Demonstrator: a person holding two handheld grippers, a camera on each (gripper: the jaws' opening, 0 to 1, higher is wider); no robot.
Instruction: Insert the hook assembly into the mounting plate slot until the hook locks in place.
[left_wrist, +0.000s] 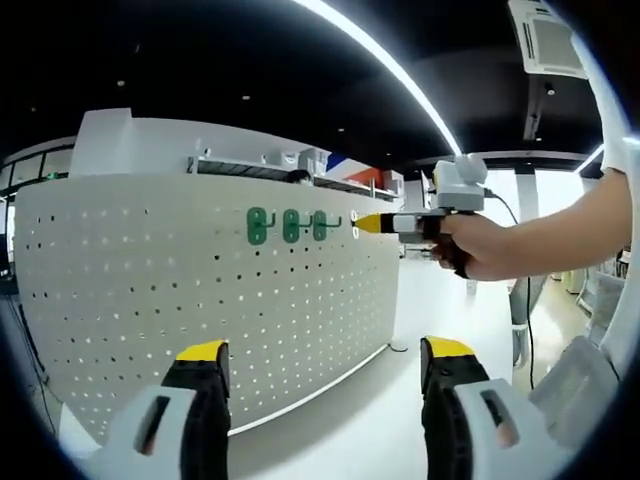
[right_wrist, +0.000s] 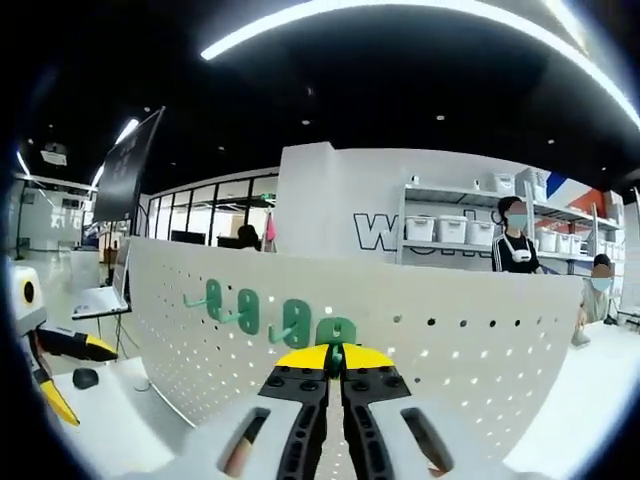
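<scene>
Three green hooks (left_wrist: 290, 225) hang in a row near the upper edge of the white perforated mounting plate (left_wrist: 150, 300) in the left gripper view, and the plate stands upright on a white table (left_wrist: 380, 400), close to its edge. The left claw (left_wrist: 325, 352) rises from the bottom of that view with its yellow-tipped jaws wide apart and nothing between them, well short of the plate. From the right comes the right claw (left_wrist: 366, 223), held by a person's hand (left_wrist: 480, 245); its yellow tip points at the plate just beside the last hook of the row, and a fourth hook sits at that tip, too small to tell whether it is seated in the plate. In the right gripper view the right claw (right_wrist: 336, 358) has its jaws drawn narrow, pinched on a green hook (right_wrist: 337, 352) whose stem shows between the yellow tips, right up against the mounting plate (right_wrist: 480, 350). Three more green hooks (right_wrist: 245, 310) sit in a row on the plate beside it, along its upper edge. Behind the plate stand shelves with white bins (right_wrist: 450, 228), and two people (right_wrist: 515, 240) are near them. The left claw (right_wrist: 60, 350) shows at the left border of this view, over the table (right_wrist: 110, 420).
</scene>
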